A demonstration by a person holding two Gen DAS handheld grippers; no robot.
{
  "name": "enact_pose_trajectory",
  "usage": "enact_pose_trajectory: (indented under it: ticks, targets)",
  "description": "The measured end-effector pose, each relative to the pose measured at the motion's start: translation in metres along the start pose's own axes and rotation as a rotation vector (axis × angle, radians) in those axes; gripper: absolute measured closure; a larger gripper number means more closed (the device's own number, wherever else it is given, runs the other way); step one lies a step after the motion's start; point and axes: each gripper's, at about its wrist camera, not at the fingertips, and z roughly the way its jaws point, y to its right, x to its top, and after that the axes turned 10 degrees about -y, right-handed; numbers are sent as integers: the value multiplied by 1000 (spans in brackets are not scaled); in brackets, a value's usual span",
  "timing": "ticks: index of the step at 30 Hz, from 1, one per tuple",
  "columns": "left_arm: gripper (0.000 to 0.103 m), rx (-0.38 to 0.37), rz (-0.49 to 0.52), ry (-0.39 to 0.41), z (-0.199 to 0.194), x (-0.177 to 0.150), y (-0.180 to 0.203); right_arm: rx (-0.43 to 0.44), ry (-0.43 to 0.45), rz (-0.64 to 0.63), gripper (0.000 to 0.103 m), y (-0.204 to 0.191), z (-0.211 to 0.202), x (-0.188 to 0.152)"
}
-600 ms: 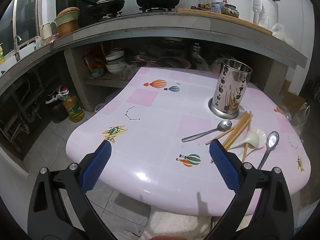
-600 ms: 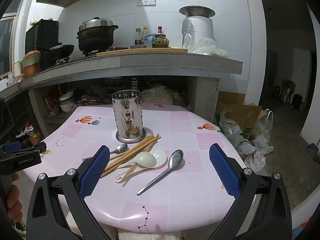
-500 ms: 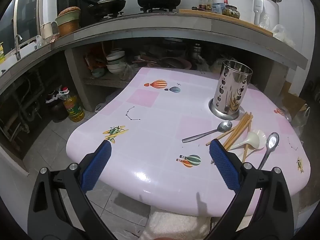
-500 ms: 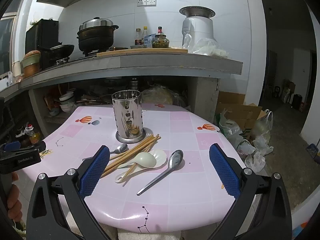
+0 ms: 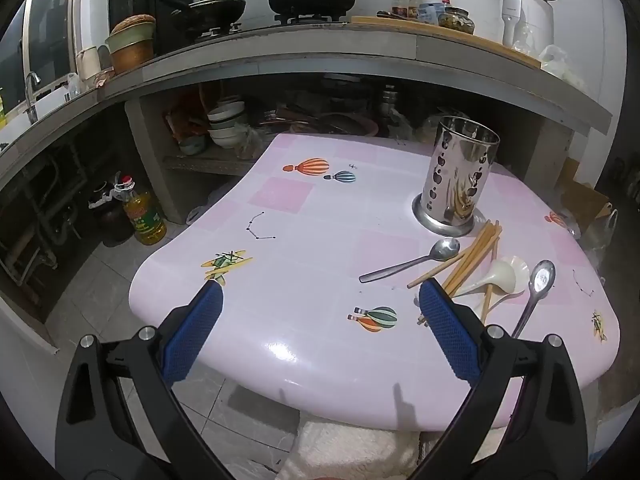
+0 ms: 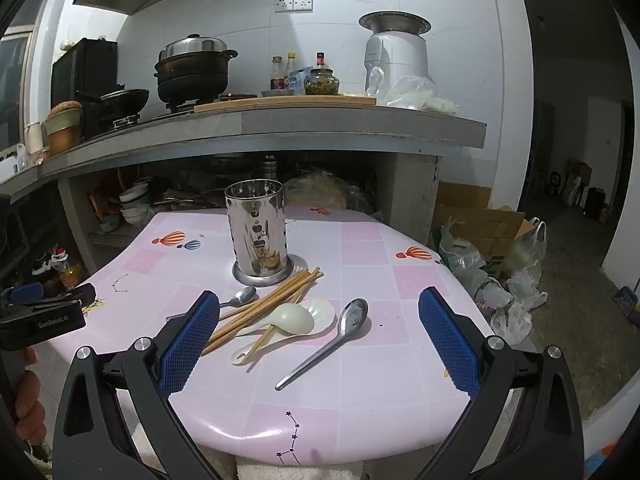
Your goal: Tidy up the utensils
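My left gripper (image 5: 320, 300) and right gripper (image 6: 319, 300) gape, empty. On the table (image 6: 360, 400): one holder (image 6: 256, 232), two metal spoons (image 6: 352, 316), two white spoons (image 6: 292, 318), several chopsticks (image 6: 276, 296).

A lidded pot (image 6: 193, 67) and wok (image 6: 124, 99) sit on the counter (image 6: 320, 120); an oil bottle (image 5: 141, 216), probably, stands below.

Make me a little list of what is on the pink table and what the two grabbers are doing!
table: pink top with balloon pictures
holder: shiny metal cup, upright
chopsticks: wooden bundle lying beside the cup
metal spoons: one right of the pile, one left
white spoons: two, in the pile
left gripper: jaws open, empty
right gripper: jaws open, empty
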Motion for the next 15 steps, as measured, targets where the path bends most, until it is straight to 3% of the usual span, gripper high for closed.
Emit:
enact_pose_trajectory:
  ticks: [15]
  targets:
    - [8, -10, 16, 1, 0, 0, 6, 1, -2, 0, 6, 1, 0, 0]
